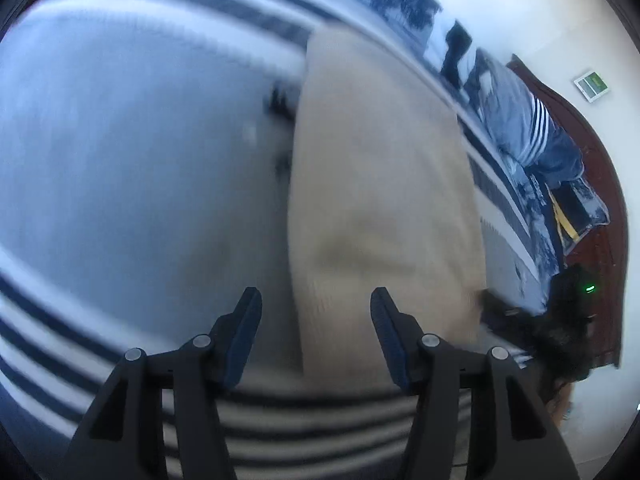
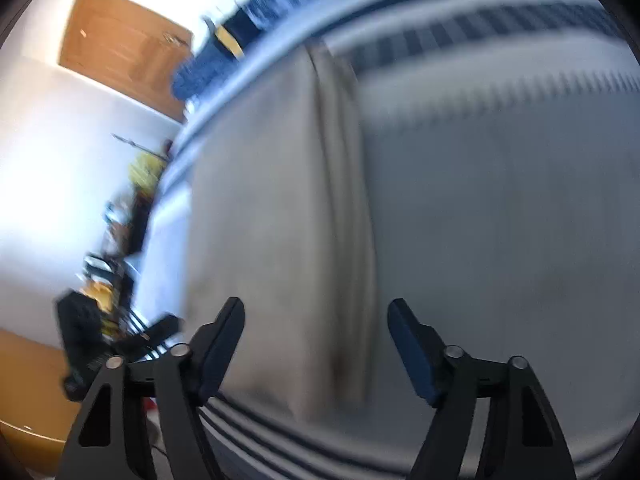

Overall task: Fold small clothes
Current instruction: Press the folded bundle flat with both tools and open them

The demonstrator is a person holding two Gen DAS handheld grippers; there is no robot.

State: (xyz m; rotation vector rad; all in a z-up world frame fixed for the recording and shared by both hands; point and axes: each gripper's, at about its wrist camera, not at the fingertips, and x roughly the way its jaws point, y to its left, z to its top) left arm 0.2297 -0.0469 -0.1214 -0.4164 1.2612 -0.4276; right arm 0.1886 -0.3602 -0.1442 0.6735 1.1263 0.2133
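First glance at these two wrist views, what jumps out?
A beige garment dominates, laid flat on the grey, dark-striped bedspread in the middle of both wrist views. Both the left gripper and the right gripper hang just above its near end with jaws apart and nothing between them. In the left wrist view, rumpled blue bedding lies along the far right edge.

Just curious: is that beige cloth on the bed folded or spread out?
Folded, it seems: the beige cloth lies as a narrow strip on the striped bedcover, with layered edges in the right view. Blur hides details.
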